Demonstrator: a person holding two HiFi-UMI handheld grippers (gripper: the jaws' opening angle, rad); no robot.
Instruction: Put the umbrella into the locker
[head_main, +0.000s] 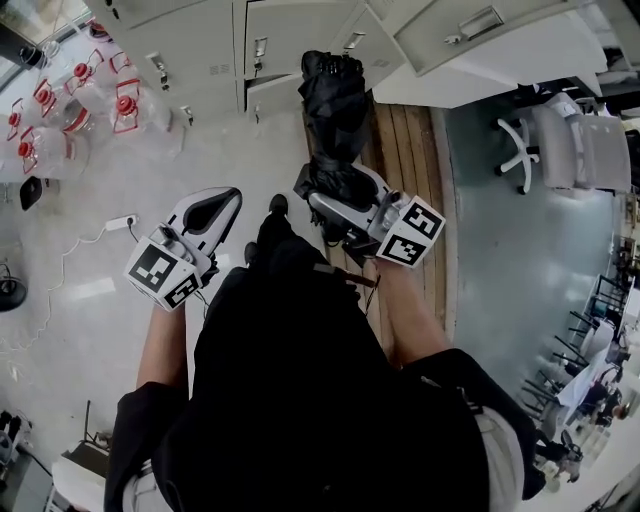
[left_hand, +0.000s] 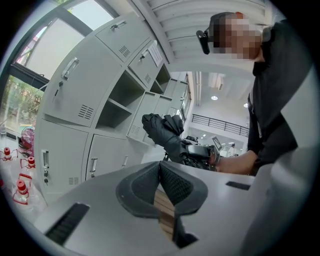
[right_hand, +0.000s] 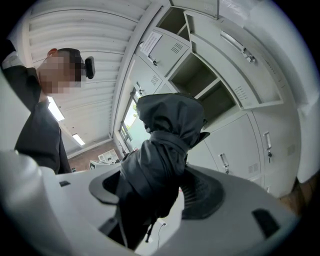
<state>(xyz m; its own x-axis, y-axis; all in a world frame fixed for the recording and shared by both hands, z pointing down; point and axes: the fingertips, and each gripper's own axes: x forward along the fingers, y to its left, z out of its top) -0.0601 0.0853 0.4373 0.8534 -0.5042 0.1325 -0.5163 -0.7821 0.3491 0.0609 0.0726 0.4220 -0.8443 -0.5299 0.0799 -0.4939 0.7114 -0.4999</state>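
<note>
A black folded umbrella (head_main: 335, 100) stands upright in my right gripper (head_main: 340, 195), which is shut on its lower part, just in front of the grey lockers (head_main: 200, 50). In the right gripper view the umbrella (right_hand: 165, 145) fills the gap between the jaws of the right gripper (right_hand: 155, 185), with open locker compartments (right_hand: 200, 75) and a swung-out door (right_hand: 245, 60) behind it. My left gripper (head_main: 222, 203) hangs to the left, shut with nothing in it. The left gripper (left_hand: 160, 175) has its pads together in its own view, which also shows the umbrella (left_hand: 162, 131) and open compartments (left_hand: 125, 95).
Several clear water jugs with red caps (head_main: 60, 110) stand on the floor at the left. A power strip with its cable (head_main: 120, 222) lies near the left gripper. A wooden strip (head_main: 410, 150) runs to the lockers, and an office chair (head_main: 570, 145) stands at the right.
</note>
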